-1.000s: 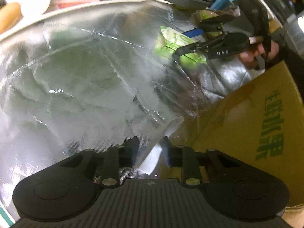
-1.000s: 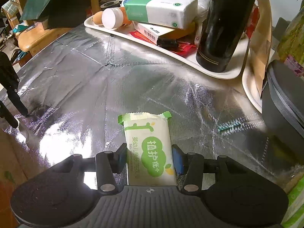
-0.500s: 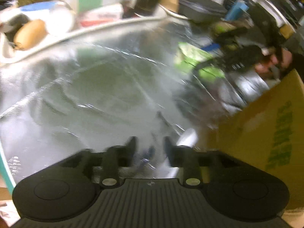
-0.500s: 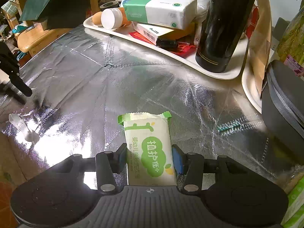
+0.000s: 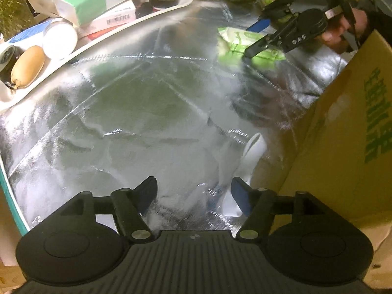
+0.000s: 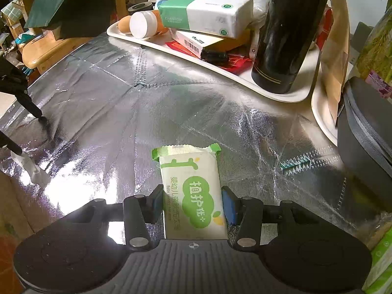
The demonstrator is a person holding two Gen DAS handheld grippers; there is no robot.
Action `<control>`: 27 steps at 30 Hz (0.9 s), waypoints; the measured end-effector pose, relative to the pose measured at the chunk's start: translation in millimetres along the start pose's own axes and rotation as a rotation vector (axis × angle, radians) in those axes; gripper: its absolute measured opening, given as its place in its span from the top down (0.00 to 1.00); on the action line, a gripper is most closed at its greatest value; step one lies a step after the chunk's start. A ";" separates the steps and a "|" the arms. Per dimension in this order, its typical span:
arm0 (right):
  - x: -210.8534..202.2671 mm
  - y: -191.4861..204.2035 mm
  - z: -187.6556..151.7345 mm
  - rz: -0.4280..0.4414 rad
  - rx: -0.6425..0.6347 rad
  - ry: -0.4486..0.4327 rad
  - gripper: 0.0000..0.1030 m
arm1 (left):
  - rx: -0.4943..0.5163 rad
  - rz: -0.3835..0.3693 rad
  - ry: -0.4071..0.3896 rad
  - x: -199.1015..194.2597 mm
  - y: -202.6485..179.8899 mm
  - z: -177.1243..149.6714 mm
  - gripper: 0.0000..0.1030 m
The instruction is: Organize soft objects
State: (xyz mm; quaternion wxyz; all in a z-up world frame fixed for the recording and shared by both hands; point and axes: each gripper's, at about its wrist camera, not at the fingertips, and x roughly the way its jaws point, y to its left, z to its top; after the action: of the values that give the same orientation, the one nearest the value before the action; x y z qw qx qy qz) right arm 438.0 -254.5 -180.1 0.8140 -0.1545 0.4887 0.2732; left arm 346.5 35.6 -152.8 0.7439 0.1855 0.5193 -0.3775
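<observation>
green soap packet (image 6: 193,191) between right gripper (image 6: 192,202)

This is a lived-in home, cluttered rather than tidy. The counter (image 6: 171,103) is covered in crinkled silver foil sheeting, and a white tray (image 6: 289,95) at its back holds household odds and ends: a tissue pack (image 6: 208,12), a dark bottle (image 6: 289,31), a small barcoded box (image 6: 196,42) (lying flat). A cardboard box (image 5: 343,147) printed with green characters stands alongside, and a wooden chair (image 6: 49,51) sits behind.
</observation>
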 end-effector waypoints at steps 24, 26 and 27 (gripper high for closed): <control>-0.2 -0.1 -0.4 0.000 0.006 -0.006 0.50 | 0.090 0.010 -0.063 -19.4 0.7 -16.5 0.22; 0.3 0.4 0.6 0.000 0.007 -0.007 0.50 | 0.113 -0.009 -0.062 -16.7 0.4 -15.5 0.22; 0.5 0.5 0.9 0.000 0.007 -0.007 0.50 | 0.123 -0.020 -0.057 -15.2 0.4 -14.7 0.23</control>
State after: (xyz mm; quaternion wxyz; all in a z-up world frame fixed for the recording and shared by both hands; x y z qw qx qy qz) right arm 438.6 -253.5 -180.1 0.8163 -0.1506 0.4868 0.2721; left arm 334.9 51.3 -144.7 0.7418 0.2149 0.4758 -0.4209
